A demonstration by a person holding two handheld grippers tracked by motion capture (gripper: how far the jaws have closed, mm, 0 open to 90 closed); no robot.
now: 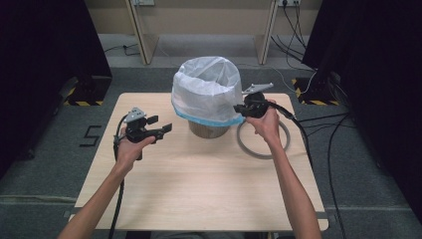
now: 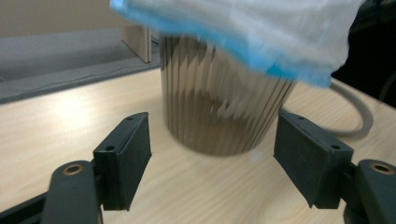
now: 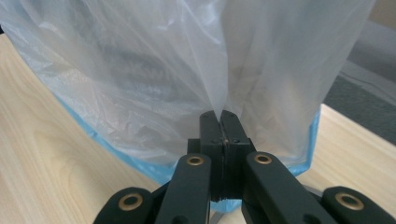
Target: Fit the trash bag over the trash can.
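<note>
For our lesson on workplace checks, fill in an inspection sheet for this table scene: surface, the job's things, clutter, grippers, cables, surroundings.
Surface: pale wood-grain table, bare at the front.
Job's things: white translucent plastic bag with a blue hem draped over a ribbed brown round bin that stands upright mid-table.
Clutter: grey ring lying flat to the right of the bin.
Grippers: left gripper open, jaws apart, pointed at the bin and clear of it; right gripper shut on the bag's side near the hem.
Cables: a black cable trails from each gripper; more run over the floor at right.
Surroundings: grey carpet, black side panels, wooden frame legs behind.
</note>
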